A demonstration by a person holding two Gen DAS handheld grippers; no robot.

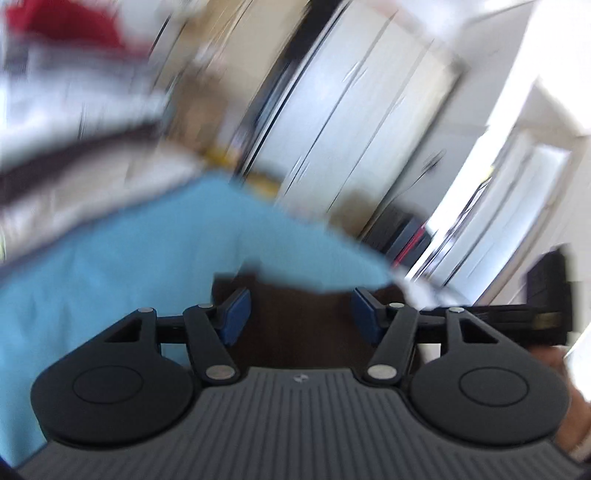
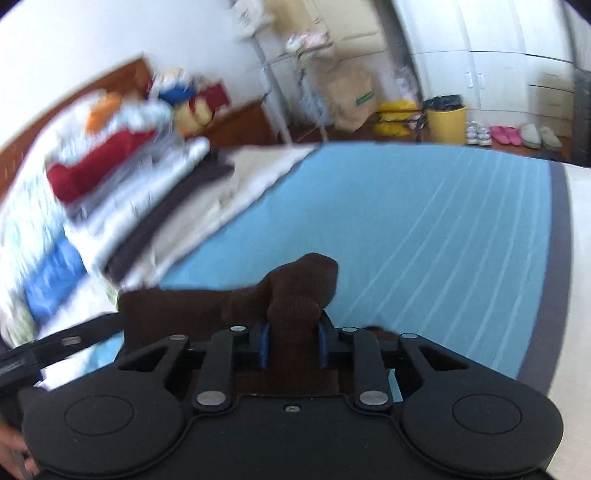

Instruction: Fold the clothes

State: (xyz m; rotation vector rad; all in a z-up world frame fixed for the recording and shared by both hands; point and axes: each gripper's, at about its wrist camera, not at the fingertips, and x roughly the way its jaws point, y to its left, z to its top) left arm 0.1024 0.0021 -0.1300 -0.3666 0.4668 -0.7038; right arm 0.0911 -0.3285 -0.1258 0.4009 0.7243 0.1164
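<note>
A blue-sheeted bed [image 2: 406,221] is seen; a brown knit garment [image 2: 295,291] is pinched by the right hand-held gripper [image 2: 291,347], while the left hand-held gripper [image 1: 301,317] is spread wide, empty.

Clothes stack [image 2: 122,177], left of blue sheet [image 2: 406,221]: smeared, items indistinct. Left wrist view: room motion-blurred; red item [image 1: 62,26] cut by top edge. Brown garment [image 2: 295,291]: lower part hidden behind right gripper [image 2: 291,347]. Hand [image 2: 11,454]: cut off at left edge.
</note>
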